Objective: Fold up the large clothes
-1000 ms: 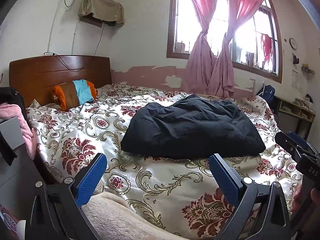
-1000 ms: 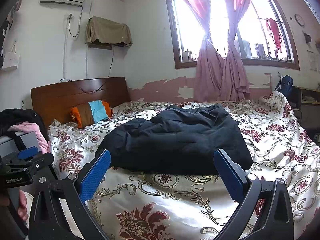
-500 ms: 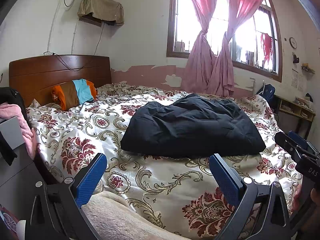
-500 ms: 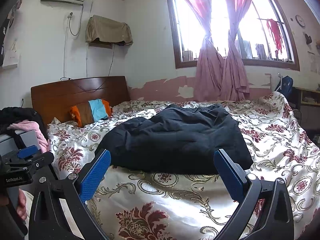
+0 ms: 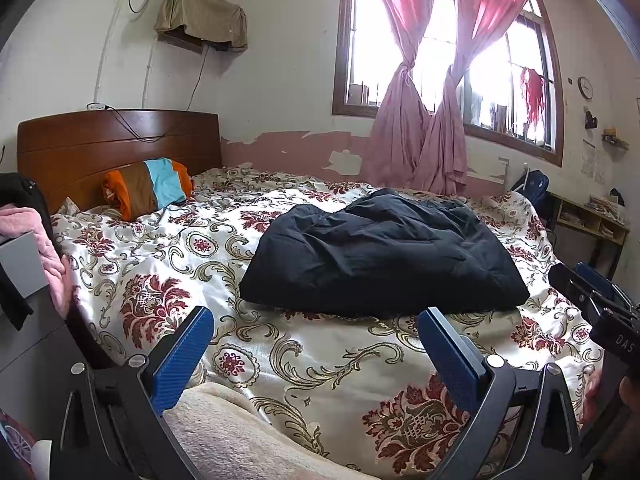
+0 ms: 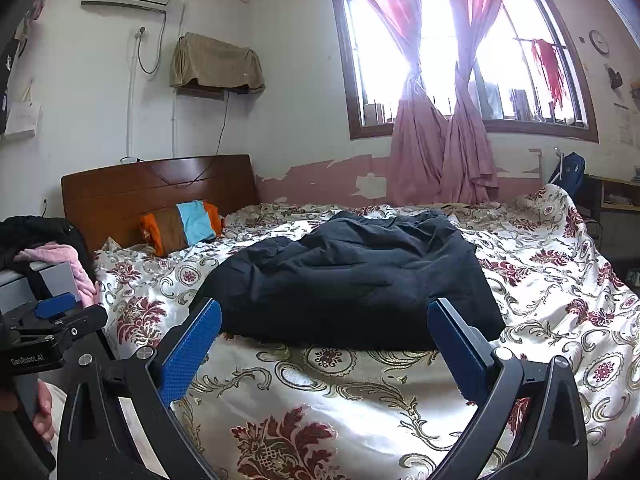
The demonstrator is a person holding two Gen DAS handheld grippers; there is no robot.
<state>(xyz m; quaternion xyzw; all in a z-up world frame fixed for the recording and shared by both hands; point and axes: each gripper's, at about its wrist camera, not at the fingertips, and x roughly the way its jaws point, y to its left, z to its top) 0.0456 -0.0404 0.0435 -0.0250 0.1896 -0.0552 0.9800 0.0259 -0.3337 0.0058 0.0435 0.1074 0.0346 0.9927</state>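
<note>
A bulky black garment (image 5: 380,256) (image 6: 348,276) lies folded into a thick rectangle in the middle of the floral bedspread (image 5: 168,280) (image 6: 560,280). My left gripper (image 5: 316,320) hovers open over the bed's near edge, short of the garment, with nothing between its blue pads. My right gripper (image 6: 324,312) is also open and empty, held in front of the garment's near edge. Each gripper shows at the side of the other's view: the right one (image 5: 596,304), the left one (image 6: 52,320).
A striped orange, brown and blue pillow (image 5: 148,186) rests by the wooden headboard (image 5: 112,144). A beige blanket (image 5: 240,432) hangs at the bed's near edge. Pink and black clothes (image 5: 24,236) pile on a grey unit at left. A low shelf (image 5: 588,224) stands at right.
</note>
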